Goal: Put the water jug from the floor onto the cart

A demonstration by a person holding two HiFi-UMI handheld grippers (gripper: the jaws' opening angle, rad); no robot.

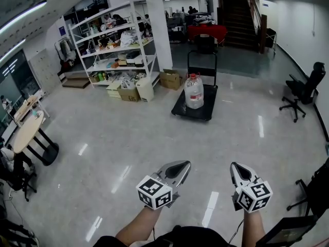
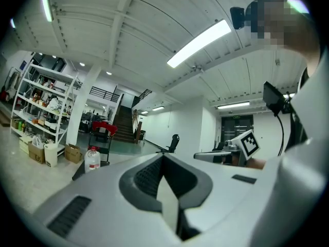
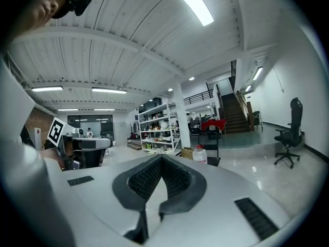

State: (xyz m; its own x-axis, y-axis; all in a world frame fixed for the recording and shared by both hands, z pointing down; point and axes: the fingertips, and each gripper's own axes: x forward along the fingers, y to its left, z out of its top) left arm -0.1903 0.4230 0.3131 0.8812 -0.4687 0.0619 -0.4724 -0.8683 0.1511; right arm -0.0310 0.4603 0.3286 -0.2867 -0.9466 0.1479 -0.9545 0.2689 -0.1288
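One water jug [image 1: 194,91] stands upright on the one black cart [image 1: 180,109]. Two tongs, well apart from it: left tongs [image 1: 183,164], right tongs [image 1: 235,165], both clenched, nothing between.

Left tongs [image 1: 181,167] and right tongs [image 1: 237,170] held level, closed, empty.

The glossy grey floor [image 1: 128,138] carries a black platform cart [image 1: 203,111], cardboard boxes [image 1: 171,79] beside a white shelving unit [image 1: 115,40], and an office chair [image 1: 303,89]. A water jug [image 1: 194,91] stands upright on the cart's deck.
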